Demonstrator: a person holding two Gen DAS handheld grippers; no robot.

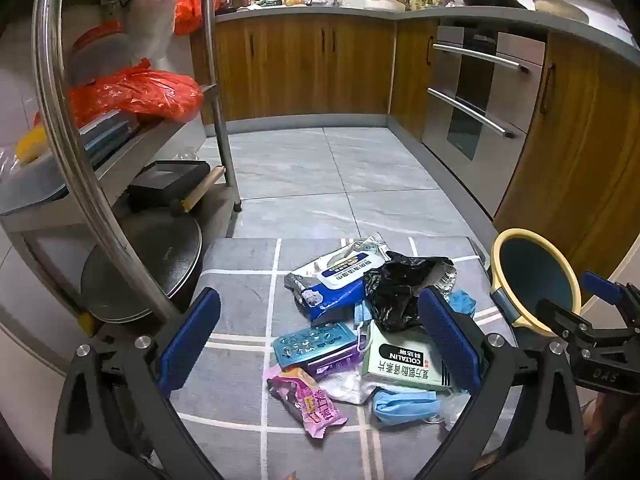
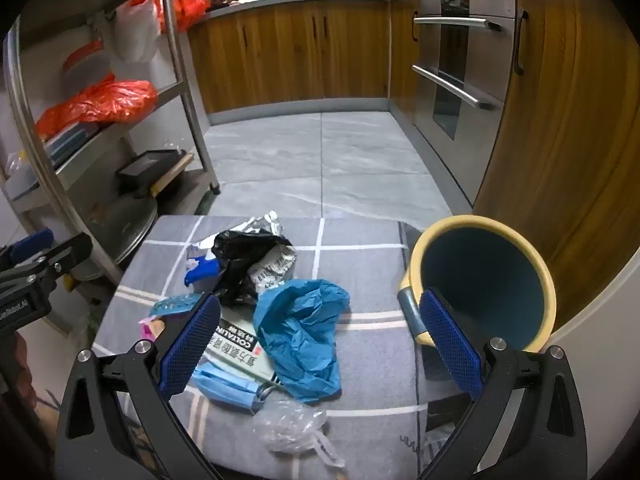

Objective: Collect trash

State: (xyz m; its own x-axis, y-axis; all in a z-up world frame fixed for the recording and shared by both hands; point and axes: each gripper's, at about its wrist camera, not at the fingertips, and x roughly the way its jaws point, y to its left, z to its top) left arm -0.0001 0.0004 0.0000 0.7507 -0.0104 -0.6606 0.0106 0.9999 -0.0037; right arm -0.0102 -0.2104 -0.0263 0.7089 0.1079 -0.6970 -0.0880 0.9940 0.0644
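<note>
Both grippers, left [image 1: 320,344] and right [image 2: 320,344], hang wide open, holding nothing. Trash pile [image 1: 360,320] sits on the mat [image 1: 240,280], bin [image 2: 484,280] tipped just beside it.

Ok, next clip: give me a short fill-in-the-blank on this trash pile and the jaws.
1. The jaws of the left gripper and right gripper are both ____.
2. The blue bin with the yellow rim lies on its ____.
3. The trash lies on a grey ____ with white grid lines.
4. The crumpled plastic bag beside the wet-wipes pack is ____.

Missing: open; side; mat; black
</note>
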